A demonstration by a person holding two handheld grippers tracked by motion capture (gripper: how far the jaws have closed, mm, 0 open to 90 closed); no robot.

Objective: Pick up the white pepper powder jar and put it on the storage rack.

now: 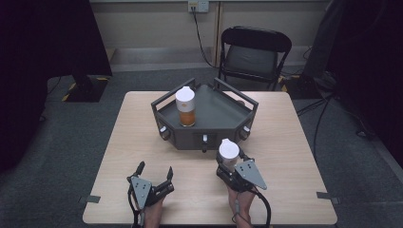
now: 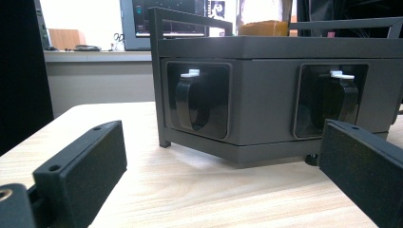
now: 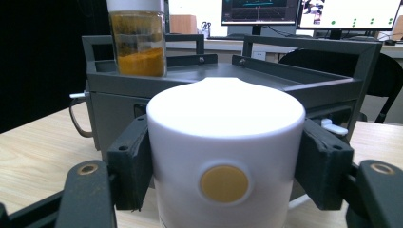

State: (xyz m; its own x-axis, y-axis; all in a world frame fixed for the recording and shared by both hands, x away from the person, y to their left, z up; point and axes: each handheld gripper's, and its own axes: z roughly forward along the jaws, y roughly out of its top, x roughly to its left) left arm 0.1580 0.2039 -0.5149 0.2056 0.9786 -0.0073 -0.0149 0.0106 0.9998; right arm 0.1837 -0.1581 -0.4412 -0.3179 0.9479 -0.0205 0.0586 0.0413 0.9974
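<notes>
- Right tool [image 1: 231, 159] first: we've got it clamped on the white-lidded jar [image 3: 225, 142], pads squeezing both sides just under the cap, so it stays upright near the counter [image 1: 285, 142].
- Left tool [image 1: 154, 172] sits spread wide with nothing in it, parked near the front edge, probably just keeping out of the way.
- Further back, the grey tray [image 1: 223, 116] already carries a second jar [image 1: 186, 107] of orange powder, so we'd guess ours lands beside it.

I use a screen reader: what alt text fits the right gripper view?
The right claw grips a white-capped jar by its cap. Behind it stands a dark grey tray carrying a jar of orange powder.
</notes>
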